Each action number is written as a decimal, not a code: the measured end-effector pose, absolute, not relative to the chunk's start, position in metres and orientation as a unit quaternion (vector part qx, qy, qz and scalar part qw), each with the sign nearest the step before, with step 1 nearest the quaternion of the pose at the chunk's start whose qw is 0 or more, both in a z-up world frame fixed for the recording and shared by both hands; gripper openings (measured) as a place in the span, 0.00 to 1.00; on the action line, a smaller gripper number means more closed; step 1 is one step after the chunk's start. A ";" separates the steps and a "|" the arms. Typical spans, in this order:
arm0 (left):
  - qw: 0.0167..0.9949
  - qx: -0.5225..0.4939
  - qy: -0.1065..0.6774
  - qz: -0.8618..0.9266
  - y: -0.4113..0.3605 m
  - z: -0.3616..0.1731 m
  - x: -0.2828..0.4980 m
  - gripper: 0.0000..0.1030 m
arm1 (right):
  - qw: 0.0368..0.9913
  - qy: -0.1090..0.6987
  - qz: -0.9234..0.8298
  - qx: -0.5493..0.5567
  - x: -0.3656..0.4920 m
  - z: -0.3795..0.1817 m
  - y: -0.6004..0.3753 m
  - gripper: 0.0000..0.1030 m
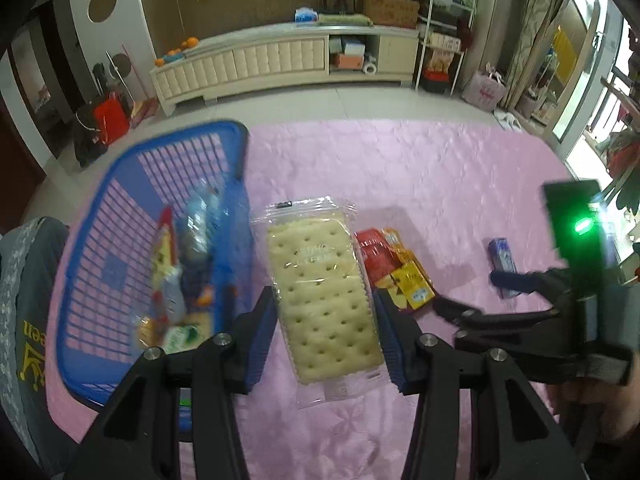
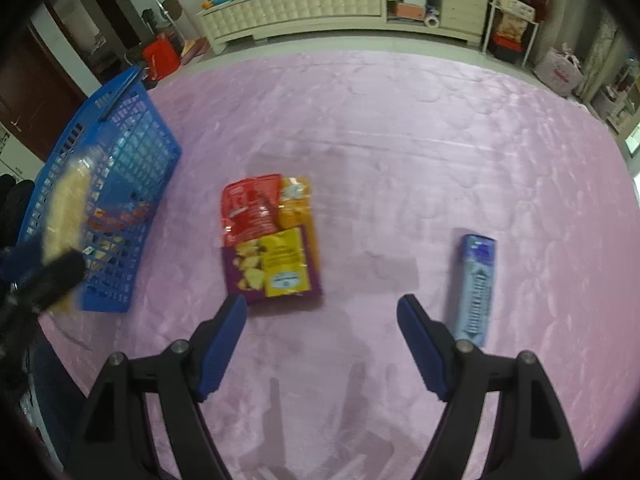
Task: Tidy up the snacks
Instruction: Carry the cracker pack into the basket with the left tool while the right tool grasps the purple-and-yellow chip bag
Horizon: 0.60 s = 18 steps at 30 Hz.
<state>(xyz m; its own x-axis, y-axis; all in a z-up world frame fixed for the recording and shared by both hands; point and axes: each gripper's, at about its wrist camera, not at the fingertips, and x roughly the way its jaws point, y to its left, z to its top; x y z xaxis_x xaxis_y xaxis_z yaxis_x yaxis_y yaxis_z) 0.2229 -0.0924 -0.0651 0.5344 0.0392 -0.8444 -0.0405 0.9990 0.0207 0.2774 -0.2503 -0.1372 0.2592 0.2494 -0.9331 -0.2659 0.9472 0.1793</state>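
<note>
Clearly left hand-held gripper [image 1: 325, 334] pinches the cracker pack [image 1: 320, 284] by its long edges, blue basket [image 1: 236, 140] at ten o'clock as likely drop spot, while right hand-held gripper [image 2: 320, 344] gapes wide and empty over the pink cloth [image 2: 400, 140].

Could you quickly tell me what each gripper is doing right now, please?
Left gripper: shut on the cracker pack.
Right gripper: open, holding nothing.

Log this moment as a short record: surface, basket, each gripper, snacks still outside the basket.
surface: pink cloth
basket: blue basket, at the left, several snack packs already inside
left gripper: shut on cracker pack, lifted beside the basket
right gripper: open, empty, above the cloth
still outside: red pack overlapped by purple-yellow pack; blue tube apart at the right
</note>
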 end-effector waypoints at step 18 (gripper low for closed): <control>0.865 -0.041 0.496 0.063 0.028 -0.048 0.245 0.44 | 0.763 0.621 0.157 -0.086 0.298 -0.187 -0.191 0.79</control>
<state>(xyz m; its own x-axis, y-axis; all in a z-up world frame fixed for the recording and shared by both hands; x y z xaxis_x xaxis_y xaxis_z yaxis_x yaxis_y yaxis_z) 0.2452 0.0282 -0.0478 0.5007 0.0676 -0.8630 -0.1495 0.9887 -0.0093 0.2983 -0.1912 -0.1867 0.1798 0.1321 -0.9748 -0.3458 0.9362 0.0631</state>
